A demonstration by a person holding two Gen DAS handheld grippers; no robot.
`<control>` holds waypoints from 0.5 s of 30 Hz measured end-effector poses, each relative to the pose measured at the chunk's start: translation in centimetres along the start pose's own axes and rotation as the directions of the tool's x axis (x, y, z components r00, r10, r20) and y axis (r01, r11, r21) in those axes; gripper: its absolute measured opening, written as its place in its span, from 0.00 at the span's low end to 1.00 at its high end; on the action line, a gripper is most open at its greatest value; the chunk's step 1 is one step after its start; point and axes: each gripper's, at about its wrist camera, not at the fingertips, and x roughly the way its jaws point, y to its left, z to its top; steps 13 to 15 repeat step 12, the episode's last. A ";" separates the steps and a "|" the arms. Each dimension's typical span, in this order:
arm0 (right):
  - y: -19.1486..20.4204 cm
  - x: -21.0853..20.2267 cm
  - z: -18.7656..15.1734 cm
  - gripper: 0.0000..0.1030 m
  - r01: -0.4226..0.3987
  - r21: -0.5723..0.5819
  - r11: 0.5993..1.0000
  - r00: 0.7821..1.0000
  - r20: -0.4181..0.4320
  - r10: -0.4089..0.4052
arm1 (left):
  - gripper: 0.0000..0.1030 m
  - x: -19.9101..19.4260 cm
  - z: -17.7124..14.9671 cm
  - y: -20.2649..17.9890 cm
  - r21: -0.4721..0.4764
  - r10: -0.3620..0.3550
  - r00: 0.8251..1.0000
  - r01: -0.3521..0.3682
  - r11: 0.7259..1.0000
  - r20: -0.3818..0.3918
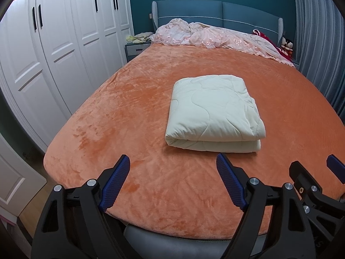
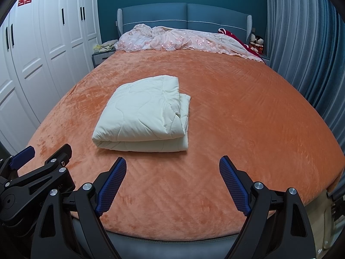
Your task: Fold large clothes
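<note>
- Quilt (image 1: 213, 112), cream, lies folded into a thick rectangle on the orange blanket (image 1: 129, 108) that covers the bed, about midway between the near edge and the far end.
- Its rounded fold faces the near edge; the layered open edges show on its right side.
- Left gripper (image 1: 173, 166) hangs over the near edge of the bed, jaws spread wide with nothing between them, the blue pads (image 1: 116, 183) clear of the blanket's contents and apart from the quilt.
- Right gripper (image 2: 172, 168) sits just beside it to the right, also spread wide and empty, with the quilt ahead and slightly left of it.
- Each gripper shows in the other's view: the right one at the right edge of the left view, the left one at the left edge of the right view.
- Neither gripper touches the quilt.
- Pink bedding (image 1: 215, 36) is bunched at the far end against the blue headboard (image 1: 215, 13).
- White wardrobe (image 1: 64, 43) with red paper cutouts runs along the left; a grey-blue curtain (image 2: 312, 54) hangs on the right.
- Nightstand (image 1: 135, 47) at far left holds a small heap of cloth; two dolls (image 2: 256, 43) sit at far right by the headboard.
</note>
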 end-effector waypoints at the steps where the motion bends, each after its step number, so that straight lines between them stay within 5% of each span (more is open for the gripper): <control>1: 0.0 -0.1 -0.1 0.83 0.001 -0.001 1.000 1.000 0.000 -0.001 | 0.77 0.0 0.1 0.0 0.001 0.002 1.000 -0.002 1.000 0.000; 15: 0.6 -0.3 -0.4 0.83 0.007 0.002 1.000 1.000 -0.003 -0.007 | 0.75 0.3 0.4 -0.1 0.004 -0.003 1.000 0.003 1.000 -0.012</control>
